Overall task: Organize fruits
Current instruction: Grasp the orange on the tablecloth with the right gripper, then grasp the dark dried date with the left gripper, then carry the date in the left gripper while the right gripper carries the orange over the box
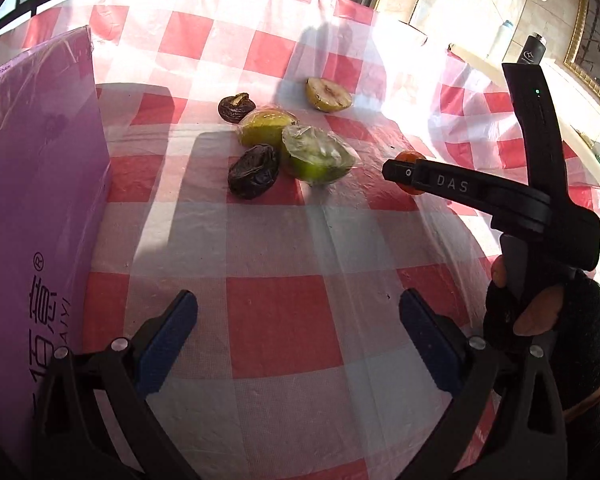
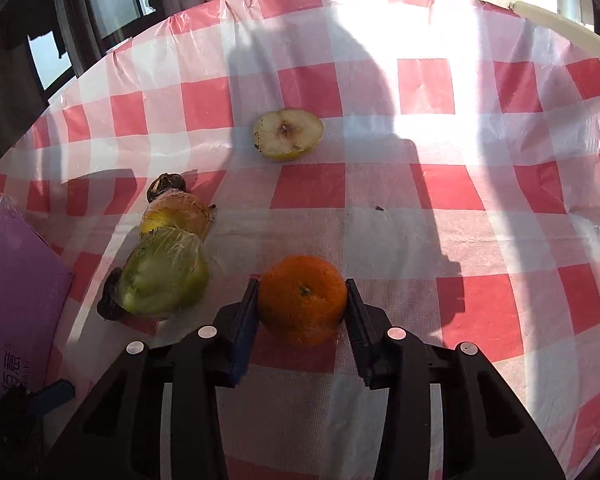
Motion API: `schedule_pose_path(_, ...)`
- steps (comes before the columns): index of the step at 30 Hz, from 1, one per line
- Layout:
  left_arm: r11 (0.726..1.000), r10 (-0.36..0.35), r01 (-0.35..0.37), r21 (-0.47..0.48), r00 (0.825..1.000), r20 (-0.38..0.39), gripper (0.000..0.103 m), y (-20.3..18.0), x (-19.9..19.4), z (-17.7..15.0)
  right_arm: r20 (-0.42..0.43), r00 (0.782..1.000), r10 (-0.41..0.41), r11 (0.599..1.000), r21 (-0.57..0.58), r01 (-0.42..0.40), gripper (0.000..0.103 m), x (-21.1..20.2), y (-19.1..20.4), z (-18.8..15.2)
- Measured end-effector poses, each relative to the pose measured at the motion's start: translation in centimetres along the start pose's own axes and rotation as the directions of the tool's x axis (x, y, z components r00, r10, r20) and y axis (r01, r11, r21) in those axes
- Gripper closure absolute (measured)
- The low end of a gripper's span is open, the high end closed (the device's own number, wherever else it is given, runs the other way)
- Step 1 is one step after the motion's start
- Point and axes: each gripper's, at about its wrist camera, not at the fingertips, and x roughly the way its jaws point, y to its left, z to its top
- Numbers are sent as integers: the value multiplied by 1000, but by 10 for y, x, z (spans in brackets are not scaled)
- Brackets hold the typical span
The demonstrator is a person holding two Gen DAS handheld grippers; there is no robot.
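Observation:
An orange mandarin (image 2: 302, 300) rests on the red-and-white checked cloth (image 2: 380, 232), and my right gripper (image 2: 302, 285) is shut on it, one pad against each side. The left wrist view shows that gripper (image 1: 398, 170) from the side, covering most of the mandarin (image 1: 410, 157). Left of it lie a film-wrapped green fruit (image 2: 164, 272), a film-wrapped yellow fruit (image 2: 176, 214) and two dark shrivelled fruits (image 1: 254, 170) (image 1: 236, 108). A halved pale fruit (image 2: 288, 134) lies cut face up farther back. My left gripper (image 1: 298, 300) hangs open over bare cloth, holding nothing.
A tall purple box (image 1: 36, 200) stands at the left edge of the table, close to my left gripper. The round table's edge curves off at the right and back. A gloved hand (image 1: 548, 312) holds the right gripper's handle.

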Motion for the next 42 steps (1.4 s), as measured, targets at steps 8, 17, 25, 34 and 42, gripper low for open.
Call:
schedule_pose_path(8, 999, 32, -32, -5, 999, -23, 2, -1, 4, 3, 37, 989, 141, 968, 205, -145, 62, -9, -37, -14)
schedule_pose_path(17, 983, 175, -177, -45, 984, -34, 18, 8, 39, 51, 38, 988, 153, 966, 207, -157, 62, -9, -37, -15)
schedule_pose_path(25, 967, 251, -252, -34, 968, -6, 53, 13, 55, 75, 30, 987, 159, 965, 206, -161, 62, -7, -38, -15)
schedule_pose_path(34, 992, 111, -108, -60, 993, 48, 69, 0, 17, 32, 36, 986, 161, 964, 207, -165, 62, -8, -37, -15)
schedule_pose_path(42, 997, 55, -53, -47, 998, 41, 69, -6, 9, 17, 44, 985, 168, 963, 207, -174, 62, -9, -38, -14)
